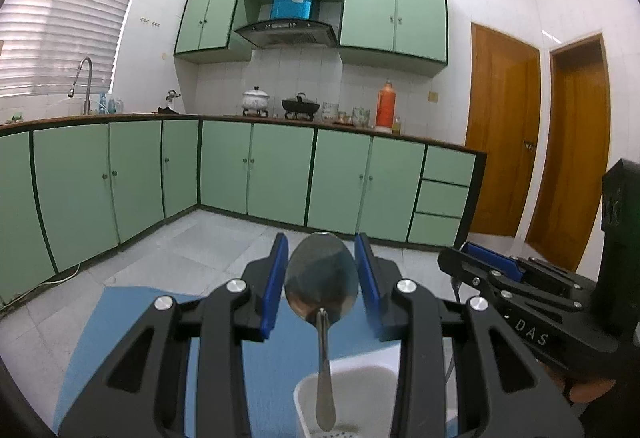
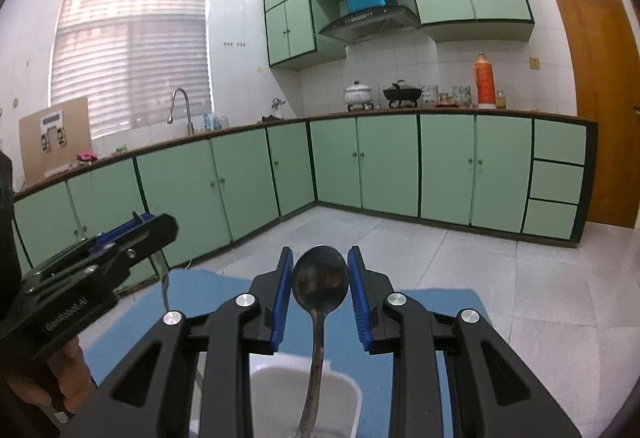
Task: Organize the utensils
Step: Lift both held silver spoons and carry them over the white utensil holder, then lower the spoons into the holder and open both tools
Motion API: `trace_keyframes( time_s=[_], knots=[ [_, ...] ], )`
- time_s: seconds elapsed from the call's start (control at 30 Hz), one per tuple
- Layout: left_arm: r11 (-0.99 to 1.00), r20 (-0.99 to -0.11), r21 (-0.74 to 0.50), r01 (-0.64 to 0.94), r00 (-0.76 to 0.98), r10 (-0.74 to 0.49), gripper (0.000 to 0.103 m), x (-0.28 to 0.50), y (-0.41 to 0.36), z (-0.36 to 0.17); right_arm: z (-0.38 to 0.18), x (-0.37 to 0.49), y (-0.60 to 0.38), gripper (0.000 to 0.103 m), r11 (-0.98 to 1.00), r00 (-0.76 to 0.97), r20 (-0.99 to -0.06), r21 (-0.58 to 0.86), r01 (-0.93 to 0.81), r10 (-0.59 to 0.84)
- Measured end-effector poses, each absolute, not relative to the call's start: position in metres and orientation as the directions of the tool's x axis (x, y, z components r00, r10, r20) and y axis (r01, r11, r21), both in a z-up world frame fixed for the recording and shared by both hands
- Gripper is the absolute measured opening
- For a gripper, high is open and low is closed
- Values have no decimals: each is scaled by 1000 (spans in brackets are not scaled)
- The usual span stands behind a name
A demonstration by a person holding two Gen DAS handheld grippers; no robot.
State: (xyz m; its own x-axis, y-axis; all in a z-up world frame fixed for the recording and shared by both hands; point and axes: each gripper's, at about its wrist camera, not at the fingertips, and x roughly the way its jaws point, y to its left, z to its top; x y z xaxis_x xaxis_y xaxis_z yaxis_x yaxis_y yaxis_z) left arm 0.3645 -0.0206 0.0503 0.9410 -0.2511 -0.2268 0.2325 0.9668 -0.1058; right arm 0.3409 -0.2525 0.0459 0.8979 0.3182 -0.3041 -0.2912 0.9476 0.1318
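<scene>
Both tongs pinch spoons, left and right, handle tips hidden in white holder.

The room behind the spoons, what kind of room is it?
It looks like a home kitchen. There are pale green cupboards under a long counter, a white lidded pot and a black wok below a dark range hood, and a curved metal tap by the window.

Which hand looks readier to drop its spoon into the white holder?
Left, narrowly. The left gripper pinches its spoon with the handle tip already hanging inside the white holder. The right gripper also holds a dark spoon over a white container, but its handle end runs out of view.
</scene>
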Motion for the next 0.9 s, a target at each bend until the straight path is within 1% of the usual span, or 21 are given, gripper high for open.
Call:
trace_keyframes(
  time_s=[0.27, 0.57, 0.6, 0.63, 0.7, 0.83, 0.9],
  knots=[
    [967, -286, -101, 235, 924, -254, 33, 367, -21, 25, 22, 339, -249, 28, 941, 874, -349, 151, -303, 337],
    [964, -329, -109, 244, 906, -267, 34, 364, -18, 11, 15, 334, -252, 29, 932, 858, -366, 175, -318, 361],
    [963, -329, -112, 245, 905, -268, 35, 364, -18, 12, 15, 333, -254, 31, 933, 861, -360, 177, -315, 359],
    [963, -329, -114, 244, 905, -269, 36, 363, -16, 13, 17, 332, -256, 31, 933, 863, -357, 178, -312, 357],
    [964, -324, -115, 240, 908, -265, 41, 359, -13, 16, 19, 328, -260, 31, 934, 868, -348, 184, -307, 354],
    [964, -305, -130, 233, 916, -262, 46, 346, -3, 24, 26, 318, -272, 34, 934, 879, -326, 203, -293, 347],
    [966, -292, -128, 224, 922, -253, 53, 335, 4, 30, 30, 309, -277, 40, 934, 886, -311, 208, -290, 344]
  ],
)
